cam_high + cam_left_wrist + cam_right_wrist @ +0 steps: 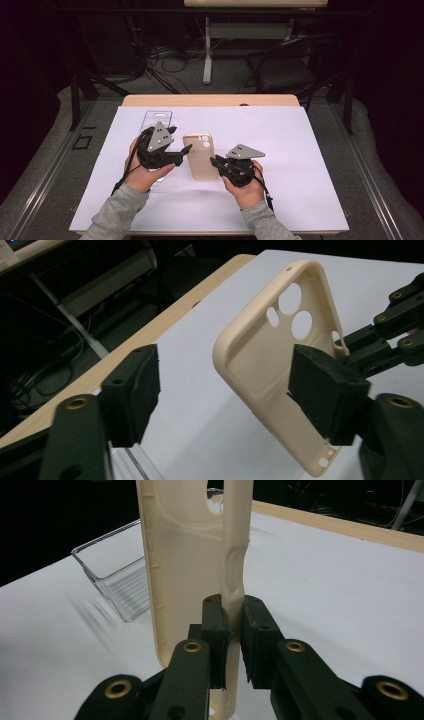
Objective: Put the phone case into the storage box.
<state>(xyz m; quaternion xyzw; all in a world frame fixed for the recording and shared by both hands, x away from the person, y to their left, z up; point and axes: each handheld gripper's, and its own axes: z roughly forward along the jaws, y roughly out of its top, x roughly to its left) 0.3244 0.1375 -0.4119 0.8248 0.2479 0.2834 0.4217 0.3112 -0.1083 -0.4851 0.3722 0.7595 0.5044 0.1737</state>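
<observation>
A beige phone case (200, 157) is lifted off the white sheet between both hands, camera holes at its far end. My right gripper (215, 162) is shut on the case's right side wall; in the right gripper view its pads (220, 630) pinch that thin wall (235, 580). My left gripper (181, 156) comes in from the left and is open. In the left gripper view one pad (325, 390) sits over the inside of the case (255, 355), and the other pad (135, 390) stands well clear of its outer edge.
A clear plastic tray (157, 119) lies on the sheet behind the left hand, also the clear plastic tray (117, 580) in the right gripper view. The white sheet (300, 150) covers most of the wooden table (210, 100). A chair (285, 70) and cables stand beyond.
</observation>
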